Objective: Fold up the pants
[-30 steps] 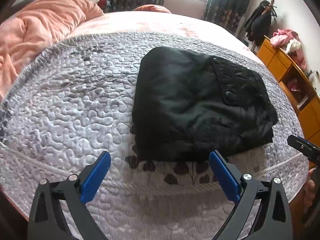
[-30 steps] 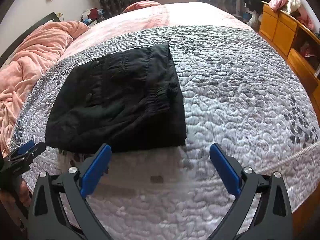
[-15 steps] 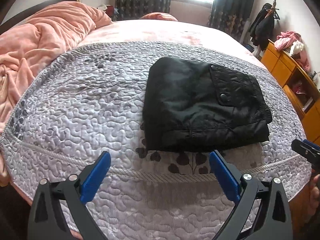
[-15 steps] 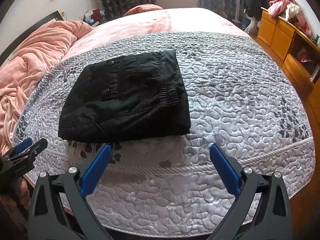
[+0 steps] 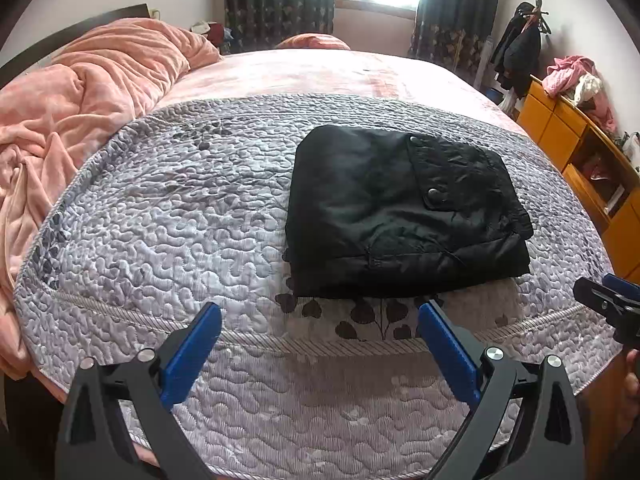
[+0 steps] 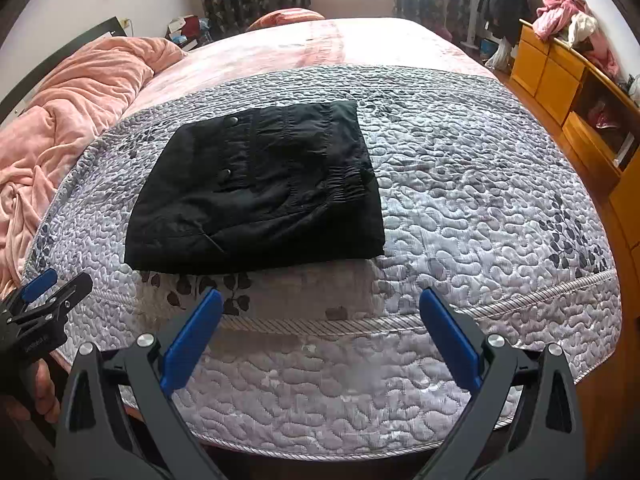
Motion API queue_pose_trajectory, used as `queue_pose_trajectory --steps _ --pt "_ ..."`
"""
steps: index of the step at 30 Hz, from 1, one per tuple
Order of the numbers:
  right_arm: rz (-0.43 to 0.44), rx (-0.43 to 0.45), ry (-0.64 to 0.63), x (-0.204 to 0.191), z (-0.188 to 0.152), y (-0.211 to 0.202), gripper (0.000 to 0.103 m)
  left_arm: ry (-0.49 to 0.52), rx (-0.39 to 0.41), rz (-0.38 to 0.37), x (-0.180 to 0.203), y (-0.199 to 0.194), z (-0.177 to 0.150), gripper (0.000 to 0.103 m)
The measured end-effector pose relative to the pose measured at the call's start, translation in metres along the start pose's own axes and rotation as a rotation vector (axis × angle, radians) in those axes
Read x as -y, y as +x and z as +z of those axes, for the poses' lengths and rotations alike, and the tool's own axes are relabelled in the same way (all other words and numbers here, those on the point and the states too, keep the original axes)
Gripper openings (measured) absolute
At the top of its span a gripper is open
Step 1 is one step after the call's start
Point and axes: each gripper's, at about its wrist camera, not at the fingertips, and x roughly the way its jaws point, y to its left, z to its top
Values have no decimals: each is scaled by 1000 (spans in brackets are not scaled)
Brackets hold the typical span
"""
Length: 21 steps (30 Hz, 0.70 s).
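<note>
The black pants lie folded into a compact rectangle on the grey quilted bedspread; they also show in the right wrist view. My left gripper is open and empty, hanging back over the bed's near edge, apart from the pants. My right gripper is open and empty, also back from the pants. Each gripper's tip shows at the edge of the other's view: the right one and the left one.
A crumpled pink blanket lies on the bed's left side. An orange wooden dresser with clothes on top stands to the right. A coat rack and curtained window are at the far wall.
Both grippers have pulled back and up from the bed; the folded pants look smaller and farther away. The pants have not moved.
</note>
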Motion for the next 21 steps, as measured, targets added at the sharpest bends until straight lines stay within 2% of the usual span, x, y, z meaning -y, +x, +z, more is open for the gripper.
queue_pose_trajectory --steps 21 --pt "-7 -30 7 0 -1 12 98 18 15 17 4 0 -2 99"
